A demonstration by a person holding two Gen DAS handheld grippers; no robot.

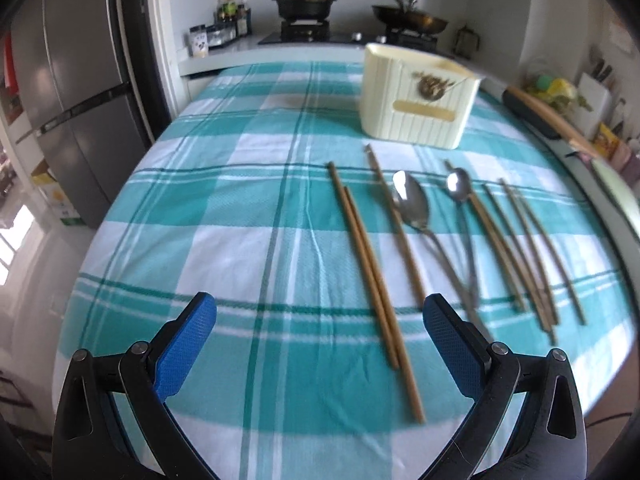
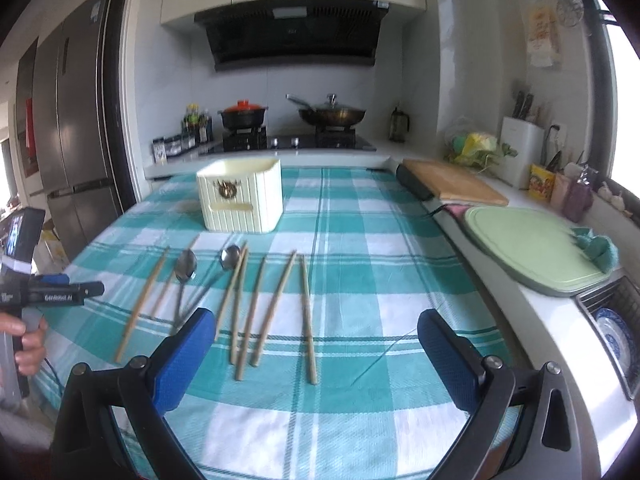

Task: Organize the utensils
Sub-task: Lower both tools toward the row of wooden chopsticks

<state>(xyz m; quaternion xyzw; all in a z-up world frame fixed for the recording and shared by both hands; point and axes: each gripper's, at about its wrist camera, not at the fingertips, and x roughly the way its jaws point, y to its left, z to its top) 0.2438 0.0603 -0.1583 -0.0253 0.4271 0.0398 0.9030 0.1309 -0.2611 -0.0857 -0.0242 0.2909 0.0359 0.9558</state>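
Observation:
Several wooden chopsticks (image 1: 370, 264) and two metal spoons (image 1: 414, 204) lie in a row on the teal checked tablecloth (image 1: 224, 220). A cream utensil holder (image 1: 418, 98) stands behind them. The chopsticks (image 2: 306, 312), spoons (image 2: 186, 266) and holder (image 2: 240, 196) also show in the right wrist view. My left gripper (image 1: 320, 312) is open and empty above the near ends of the left chopsticks. My right gripper (image 2: 314, 332) is open and empty above the rightmost chopsticks. The left gripper's body (image 2: 60, 292) shows at the left of the right wrist view, in a hand.
A wooden cutting board (image 2: 452, 184) and a green board (image 2: 532, 248) lie on the counter to the right of the table. A sink with a blue plate (image 2: 620, 340) is at the far right. A stove with a pot (image 2: 244, 116) and a pan (image 2: 332, 114) stands behind. A fridge (image 2: 72, 152) is to the left.

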